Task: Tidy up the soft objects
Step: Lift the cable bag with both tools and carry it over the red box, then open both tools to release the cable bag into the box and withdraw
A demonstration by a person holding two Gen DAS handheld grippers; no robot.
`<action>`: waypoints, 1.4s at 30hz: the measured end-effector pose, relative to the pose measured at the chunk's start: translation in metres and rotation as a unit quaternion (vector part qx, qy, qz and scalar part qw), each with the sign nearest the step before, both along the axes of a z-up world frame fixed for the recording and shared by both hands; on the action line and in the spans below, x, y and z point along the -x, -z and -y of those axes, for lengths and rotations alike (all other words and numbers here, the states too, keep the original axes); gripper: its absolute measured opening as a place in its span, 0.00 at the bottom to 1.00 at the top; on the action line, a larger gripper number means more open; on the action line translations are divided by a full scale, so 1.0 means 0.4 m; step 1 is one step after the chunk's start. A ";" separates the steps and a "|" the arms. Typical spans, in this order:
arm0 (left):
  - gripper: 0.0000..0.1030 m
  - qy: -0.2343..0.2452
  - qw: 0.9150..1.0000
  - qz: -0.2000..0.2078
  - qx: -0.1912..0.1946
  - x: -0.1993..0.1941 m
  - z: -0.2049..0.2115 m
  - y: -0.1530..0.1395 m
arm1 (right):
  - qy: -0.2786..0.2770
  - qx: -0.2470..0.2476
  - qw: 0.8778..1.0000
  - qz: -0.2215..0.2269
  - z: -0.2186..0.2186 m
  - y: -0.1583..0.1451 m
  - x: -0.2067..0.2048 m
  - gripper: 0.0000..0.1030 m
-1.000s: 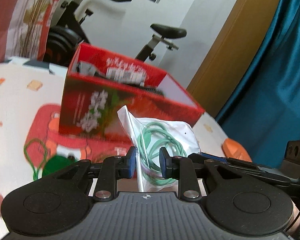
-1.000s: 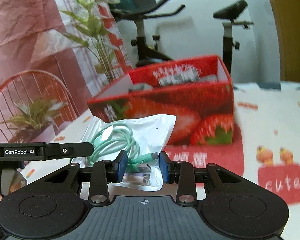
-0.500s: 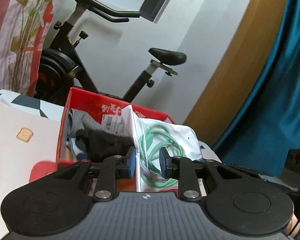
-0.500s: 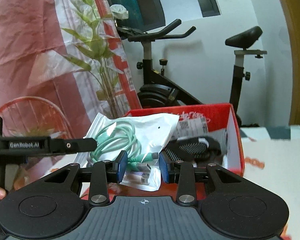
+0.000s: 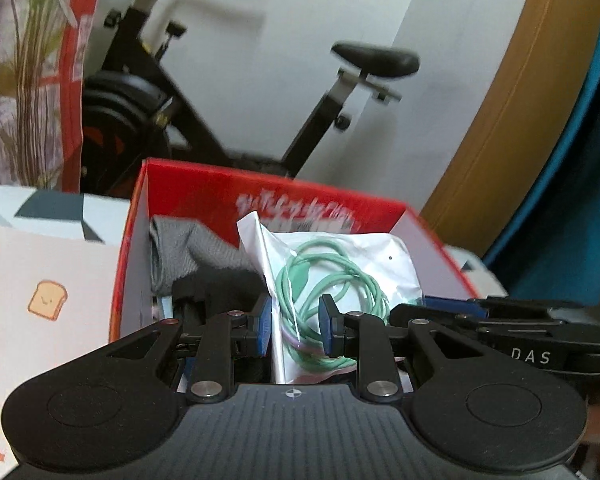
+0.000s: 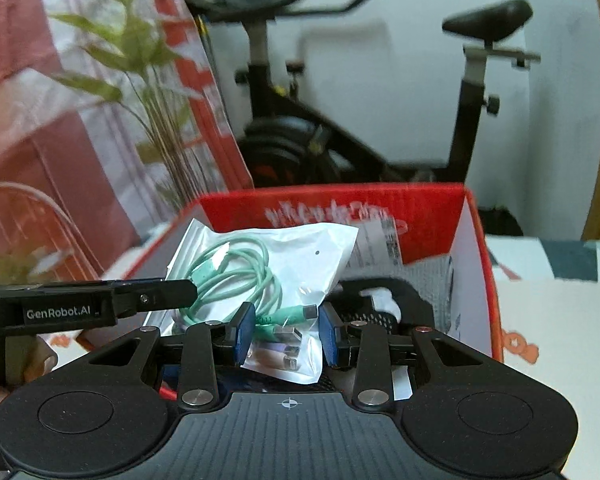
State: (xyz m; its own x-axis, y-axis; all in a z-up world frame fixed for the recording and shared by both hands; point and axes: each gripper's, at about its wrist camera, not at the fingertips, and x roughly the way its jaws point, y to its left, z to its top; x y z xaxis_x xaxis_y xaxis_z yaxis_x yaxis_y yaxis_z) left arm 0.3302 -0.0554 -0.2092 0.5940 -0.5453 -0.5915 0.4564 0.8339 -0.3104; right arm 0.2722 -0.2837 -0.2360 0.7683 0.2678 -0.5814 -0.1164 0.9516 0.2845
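A clear plastic bag [image 5: 340,264] with a coiled green cable [image 5: 332,280] inside hangs over the open red box [image 5: 260,196], held from both sides at once. The left tongs [image 5: 295,330] pinch the bag's lower part, their blue pads pressed against the plastic on either side, so the bag stands upright between them with one white corner pointing up toward the far wall of the box. The right tongs [image 6: 287,334] grip the near lower corner of the same bag [image 6: 284,256], where the cable's green plug and some small metal connectors bunch together; here too the pads sit tight against the plastic. In the right wrist view the left tongs reach in from the left edge and meet the bag at its left side, just beside the green cable [image 6: 236,276]. Below the bag, inside the red box [image 6: 472,248], lie a grey knitted cloth [image 5: 188,252] at the far left corner and a black fabric item [image 5: 220,284] nearer. The box stands on a counter [image 5: 48,268] covered with a pale cloth printed with a small toast figure. Behind the box stands an exercise bike [image 5: 340,80] against a white wall, with a leafy plant [image 6: 140,80] to the left.
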 end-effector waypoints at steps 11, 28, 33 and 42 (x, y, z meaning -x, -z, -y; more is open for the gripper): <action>0.25 0.015 0.996 -0.071 -0.056 -0.034 0.036 0.057 | 0.014 -0.026 0.992 -0.124 0.012 0.084 -0.071 0.32; 0.30 0.020 0.996 -0.044 -0.069 -0.011 0.038 0.046 | 0.059 -0.027 0.987 -0.148 0.021 0.083 -0.060 0.40; 0.57 0.017 0.999 0.008 -0.049 0.049 0.005 -0.020 | 0.066 -0.001 0.995 -0.075 0.011 0.011 -0.001 0.55; 1.00 -0.011 0.989 0.131 -0.061 0.227 -0.050 -0.132 | 0.061 0.053 0.996 0.039 -0.015 -0.050 0.151 0.98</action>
